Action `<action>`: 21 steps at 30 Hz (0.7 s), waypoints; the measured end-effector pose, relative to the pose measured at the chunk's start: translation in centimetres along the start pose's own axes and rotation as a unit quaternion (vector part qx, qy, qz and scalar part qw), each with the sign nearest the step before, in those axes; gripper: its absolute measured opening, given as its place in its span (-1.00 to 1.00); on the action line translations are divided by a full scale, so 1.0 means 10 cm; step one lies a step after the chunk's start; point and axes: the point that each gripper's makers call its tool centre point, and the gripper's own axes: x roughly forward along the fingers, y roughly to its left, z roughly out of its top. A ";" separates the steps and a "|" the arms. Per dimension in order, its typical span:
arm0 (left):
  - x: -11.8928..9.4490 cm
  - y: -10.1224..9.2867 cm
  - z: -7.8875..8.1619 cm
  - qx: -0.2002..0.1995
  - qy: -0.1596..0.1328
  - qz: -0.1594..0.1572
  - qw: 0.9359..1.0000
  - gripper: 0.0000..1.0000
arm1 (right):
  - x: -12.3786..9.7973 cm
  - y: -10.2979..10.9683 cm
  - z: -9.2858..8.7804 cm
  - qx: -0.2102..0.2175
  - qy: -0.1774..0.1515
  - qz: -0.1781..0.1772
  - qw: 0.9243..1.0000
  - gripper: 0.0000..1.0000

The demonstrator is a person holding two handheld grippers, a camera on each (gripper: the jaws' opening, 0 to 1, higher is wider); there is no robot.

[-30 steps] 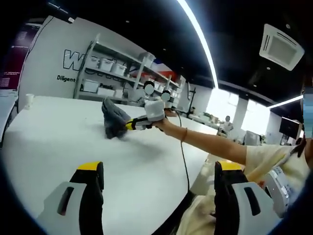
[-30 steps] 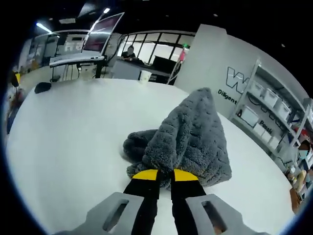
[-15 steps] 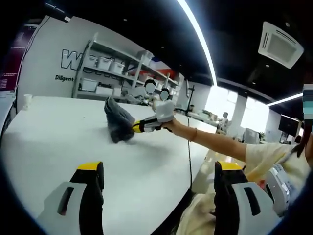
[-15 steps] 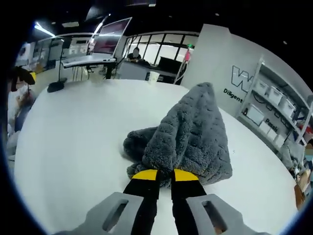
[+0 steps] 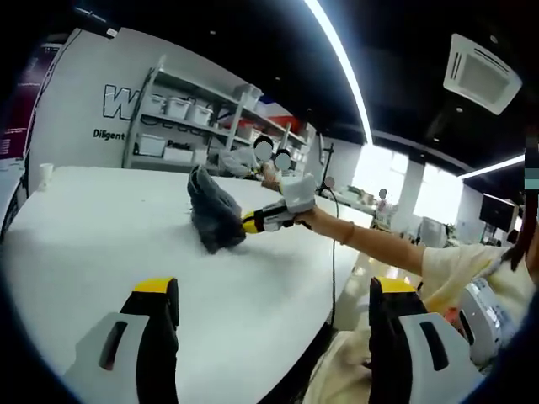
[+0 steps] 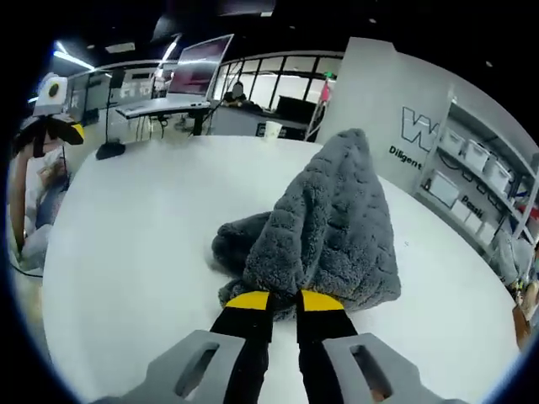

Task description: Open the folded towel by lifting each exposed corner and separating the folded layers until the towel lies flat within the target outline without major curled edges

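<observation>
Tongs first: the right gripper (image 6: 285,300) has its yellow-tipped jaws pinched together on the near edge of the grey towel (image 6: 324,240), which is drawn up into a peaked heap on the white table (image 6: 126,252); the rest of the cloth bunches on the tabletop just left of the jaws; in the left gripper view that same gripper (image 5: 250,223) reaches in from the right, clamped on the towel (image 5: 214,218), held by a person's hand (image 5: 311,218) with the forearm stretching back toward a pale sleeve; the left gripper (image 5: 271,301) hangs above the near part of the table (image 5: 84,244), jaws wide apart and holding nothing, well apart from the towel; shelves with boxes (image 5: 177,126) line the far wall beyond the table.
</observation>
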 end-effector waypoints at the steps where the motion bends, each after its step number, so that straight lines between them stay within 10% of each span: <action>1: 0.00 0.00 0.00 -0.002 -0.002 0.000 1.000 0.83 | -0.02 0.03 -0.01 -0.005 -0.001 0.000 1.000 -0.90; 21: 0.03 -0.01 -0.02 0.012 0.005 0.012 1.000 0.84 | -0.27 0.28 -0.09 -0.025 -0.011 -0.016 0.999 -0.85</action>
